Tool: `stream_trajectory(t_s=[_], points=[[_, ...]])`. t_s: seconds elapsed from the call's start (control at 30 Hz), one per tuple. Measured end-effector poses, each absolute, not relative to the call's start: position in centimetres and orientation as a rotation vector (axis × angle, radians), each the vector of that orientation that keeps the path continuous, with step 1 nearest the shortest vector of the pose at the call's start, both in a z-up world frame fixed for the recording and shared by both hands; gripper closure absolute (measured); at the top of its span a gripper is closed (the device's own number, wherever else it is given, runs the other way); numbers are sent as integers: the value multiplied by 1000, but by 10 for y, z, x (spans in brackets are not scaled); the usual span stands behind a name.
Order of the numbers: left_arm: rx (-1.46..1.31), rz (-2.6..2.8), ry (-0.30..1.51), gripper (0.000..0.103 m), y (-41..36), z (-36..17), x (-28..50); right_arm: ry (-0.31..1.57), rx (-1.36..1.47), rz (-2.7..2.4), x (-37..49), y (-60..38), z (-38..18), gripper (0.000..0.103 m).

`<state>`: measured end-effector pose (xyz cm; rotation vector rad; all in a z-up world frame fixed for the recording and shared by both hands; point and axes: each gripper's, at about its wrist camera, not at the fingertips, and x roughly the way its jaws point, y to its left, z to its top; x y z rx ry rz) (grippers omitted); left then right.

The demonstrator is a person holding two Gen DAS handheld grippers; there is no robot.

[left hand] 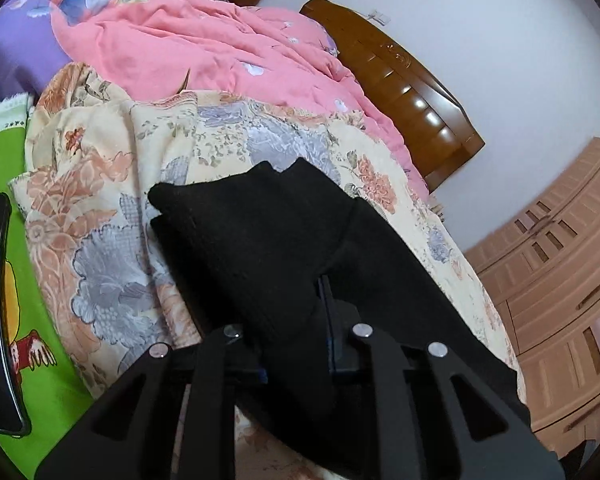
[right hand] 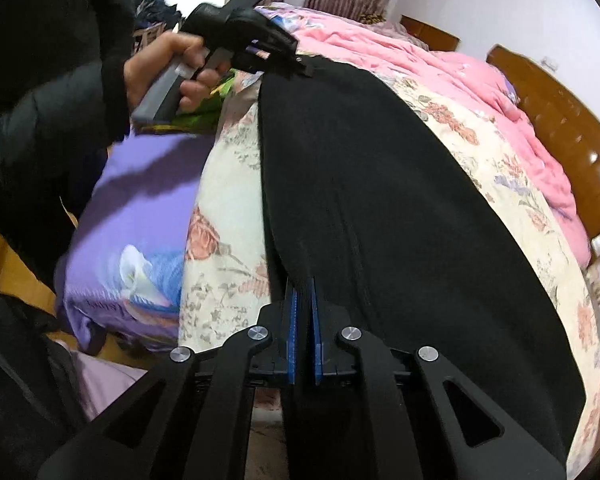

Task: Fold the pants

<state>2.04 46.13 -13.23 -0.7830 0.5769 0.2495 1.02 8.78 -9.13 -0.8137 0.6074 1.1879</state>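
Jaws clamped at both ends: the right gripper (right hand: 304, 320) has its blue pads (right hand: 292, 328) pinched narrow on the near edge of the black pants (right hand: 380, 200), and far ahead of it the left gripper (right hand: 300, 66), held in the person's left hand (right hand: 168, 68), bites the opposite edge. The garment runs in one long dark span between the two sets of jaws, over a cream floral quilt (right hand: 228, 216) on the bed. Holding both ends likely keeps the cloth taut and the edges aligned, ready for one end to be carried over to the other.

In the left wrist view, the left gripper (left hand: 300, 320) is half buried: black fabric bunches up right between its fingers, so the left pad is hidden and only the right finger (left hand: 328, 304) shows. Beyond those jaws the pants (left hand: 260, 232) already look doubled, two layered corners stacked.

A pink duvet (left hand: 220, 40) lies heaped further on, before the wooden headboard (left hand: 400, 80). Which end is the waistband? Impossible to say; the black swallows all seams and detail.
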Motion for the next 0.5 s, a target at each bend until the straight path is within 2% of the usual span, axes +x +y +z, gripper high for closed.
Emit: stream_trajectory(t_s=[0.13, 0.17, 0.2, 0.23, 0.27, 0.3, 0.33, 0.4, 0.5], points=[[-682, 313, 614, 79, 450, -125, 25, 668, -812, 1183, 13, 89, -98, 95], [-675, 323, 615, 74, 448, -124, 26, 690, -801, 1180, 14, 90, -106, 93], [-664, 343, 619, 68, 447, -123, 25, 678, -769, 1191, 11, 89, -106, 79], [-637, 397, 628, 46, 443, -119, 25, 696, -756, 1204, 10, 89, -105, 67], [-602, 458, 624, 21, 440, -111, 22, 730, -732, 1236, 6, 88, -102, 31], [-565, 523, 615, 12, 435, -103, 20, 727, -720, 1230, 1, 83, -97, 15], [-481, 655, 584, 7, 425, -87, 14, 687, -701, 1213, -4, 72, -88, 15], [-375, 786, 510, 7, 404, -59, 6, 681, -637, 1180, -3, 50, -75, 20], [-303, 680, 370, 7, 352, -17, 6, 690, -471, 1062, 18, -5, -52, 20]])
